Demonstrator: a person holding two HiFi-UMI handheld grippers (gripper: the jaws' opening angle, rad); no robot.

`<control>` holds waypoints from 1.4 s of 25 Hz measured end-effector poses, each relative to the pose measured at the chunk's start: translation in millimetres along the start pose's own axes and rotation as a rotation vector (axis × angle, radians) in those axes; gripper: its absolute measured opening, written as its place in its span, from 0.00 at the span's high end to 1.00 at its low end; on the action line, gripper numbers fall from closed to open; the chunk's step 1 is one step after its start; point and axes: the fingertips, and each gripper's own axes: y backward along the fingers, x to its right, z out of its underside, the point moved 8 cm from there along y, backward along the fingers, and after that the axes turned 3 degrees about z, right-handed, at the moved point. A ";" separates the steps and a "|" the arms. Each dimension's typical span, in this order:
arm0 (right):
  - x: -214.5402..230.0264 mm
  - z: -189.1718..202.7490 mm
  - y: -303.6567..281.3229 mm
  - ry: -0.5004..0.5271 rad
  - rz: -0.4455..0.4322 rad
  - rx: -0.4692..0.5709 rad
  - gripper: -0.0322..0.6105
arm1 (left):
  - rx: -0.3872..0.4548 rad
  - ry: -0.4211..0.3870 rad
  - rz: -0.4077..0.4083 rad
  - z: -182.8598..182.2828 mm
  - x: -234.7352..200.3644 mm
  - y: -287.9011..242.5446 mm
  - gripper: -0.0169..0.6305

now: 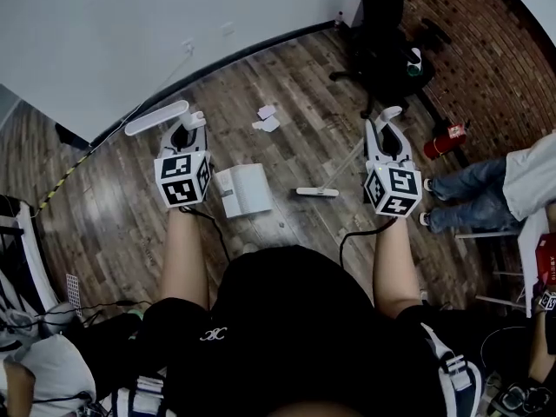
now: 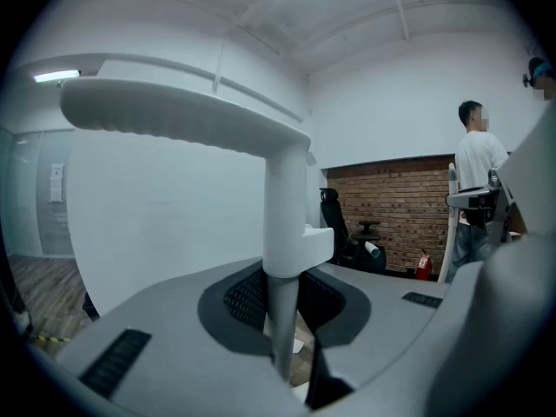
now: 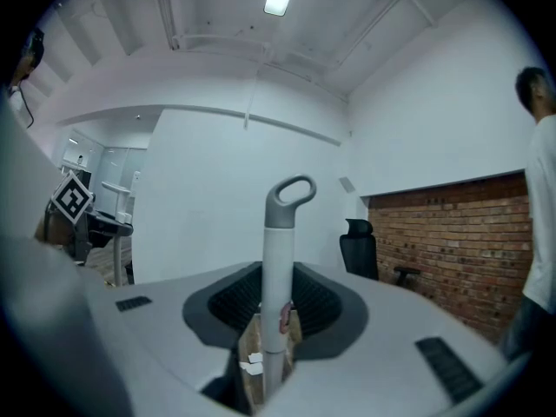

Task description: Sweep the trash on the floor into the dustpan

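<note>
Floor [image 1: 113, 215]: wood planks, slight sheen. Scraps [image 1: 267, 120] at 12: white paper. Dustpan handle [image 2: 285, 207]: smooth matt white plastic. Broom handle [image 3: 277, 259]: smooth white, grey plastic cap. My left tongs [image 2: 282, 324], right tongs [image 3: 274, 324]: matt grey shells, ribbed dark pads. Brick wall [image 1: 486, 50] at 2: rough.

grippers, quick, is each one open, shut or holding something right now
left gripper: shut on the dustpan handle
right gripper: shut on the broom handle

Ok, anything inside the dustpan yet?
Nothing visible in the dustpan: what shows is plain white. The paper scraps lie on the floor beyond it. Its deeper part is covered by its own top, so unchecked.
</note>
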 end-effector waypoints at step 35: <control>34.0 16.3 -248.7 0.047 -0.461 -0.022 0.77 | -0.108 0.013 -0.201 -17.1 -61.7 -206.3 0.89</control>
